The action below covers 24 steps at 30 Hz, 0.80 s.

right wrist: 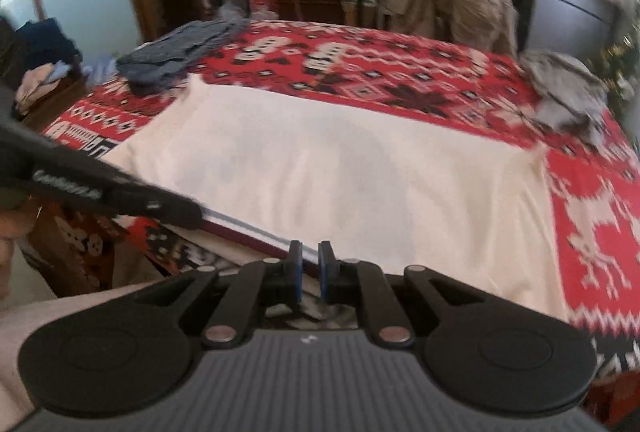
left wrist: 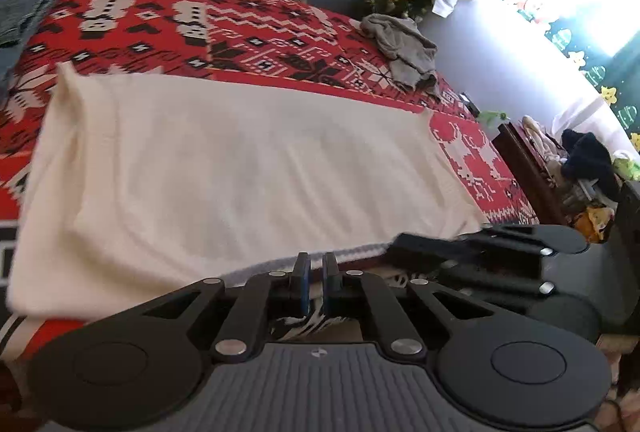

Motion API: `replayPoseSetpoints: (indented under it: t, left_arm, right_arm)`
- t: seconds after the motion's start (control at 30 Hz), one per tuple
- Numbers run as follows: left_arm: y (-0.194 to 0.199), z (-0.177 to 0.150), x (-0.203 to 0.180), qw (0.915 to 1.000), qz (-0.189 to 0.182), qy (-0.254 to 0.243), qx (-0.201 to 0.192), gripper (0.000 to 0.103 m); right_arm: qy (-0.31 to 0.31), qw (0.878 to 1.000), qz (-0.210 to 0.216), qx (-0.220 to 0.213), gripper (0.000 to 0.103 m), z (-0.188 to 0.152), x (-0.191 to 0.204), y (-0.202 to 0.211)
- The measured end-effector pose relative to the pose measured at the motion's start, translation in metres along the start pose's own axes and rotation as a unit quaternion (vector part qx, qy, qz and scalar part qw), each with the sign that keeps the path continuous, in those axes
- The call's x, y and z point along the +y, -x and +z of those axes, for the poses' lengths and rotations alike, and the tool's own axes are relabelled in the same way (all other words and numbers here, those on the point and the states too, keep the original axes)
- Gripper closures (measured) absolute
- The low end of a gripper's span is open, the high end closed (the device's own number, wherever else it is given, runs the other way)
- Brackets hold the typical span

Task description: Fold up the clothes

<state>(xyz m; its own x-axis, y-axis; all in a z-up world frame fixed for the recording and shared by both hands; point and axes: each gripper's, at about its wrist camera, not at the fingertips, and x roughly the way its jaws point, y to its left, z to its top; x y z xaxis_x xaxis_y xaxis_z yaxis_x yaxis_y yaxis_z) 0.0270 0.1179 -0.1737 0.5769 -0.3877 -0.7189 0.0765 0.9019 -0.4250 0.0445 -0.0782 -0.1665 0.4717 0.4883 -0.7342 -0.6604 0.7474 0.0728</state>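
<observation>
- The left gripper (left wrist: 316,264) angles down at the near edge of the bed (left wrist: 256,20), its fingers pinched on the striped hem of the white garment (left wrist: 240,168).
- The right gripper (right wrist: 311,254) tilts down alike beside it, fingers nearly closed on the same hem.
- The white garment lies spread flat across the bed's middle, over the red patterned blanket (right wrist: 400,72).
- A grey garment (left wrist: 404,48) sits crumpled at the far right edge; a blue-grey one (right wrist: 176,48) lies at the far left corner, partly cut off in the left wrist view.
- The room beyond is blurred.
</observation>
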Motion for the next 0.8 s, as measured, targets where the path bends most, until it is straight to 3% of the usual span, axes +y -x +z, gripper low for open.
replayPoseSetpoints:
  t: [0.1, 0.47, 0.67, 0.8]
  left_arm:
    - [-0.015, -0.003, -0.002, 0.9997, 0.011, -0.010, 0.019, 0.099]
    - [0.000, -0.014, 0.003, 0.9997, 0.014, -0.013, 0.016, 0.099]
    - [0.041, -0.004, 0.022, 0.9990, 0.015, 0.008, -0.040, 0.099]
    - [0.059, 0.013, 0.056, 0.9957, 0.040, 0.037, -0.074, 0.099]
  right_arm:
    - [0.015, 1.000, 0.010, 0.005, 0.094, 0.007, 0.013, -0.012]
    - [0.042, 0.999, 0.010, 0.013, 0.092, -0.004, 0.024, -0.013]
    - [0.036, 0.999, 0.006, -0.009, 0.093, 0.006, 0.018, 0.004]
    - [0.044, 0.999, -0.004, -0.020, 0.093, 0.015, 0.012, 0.012]
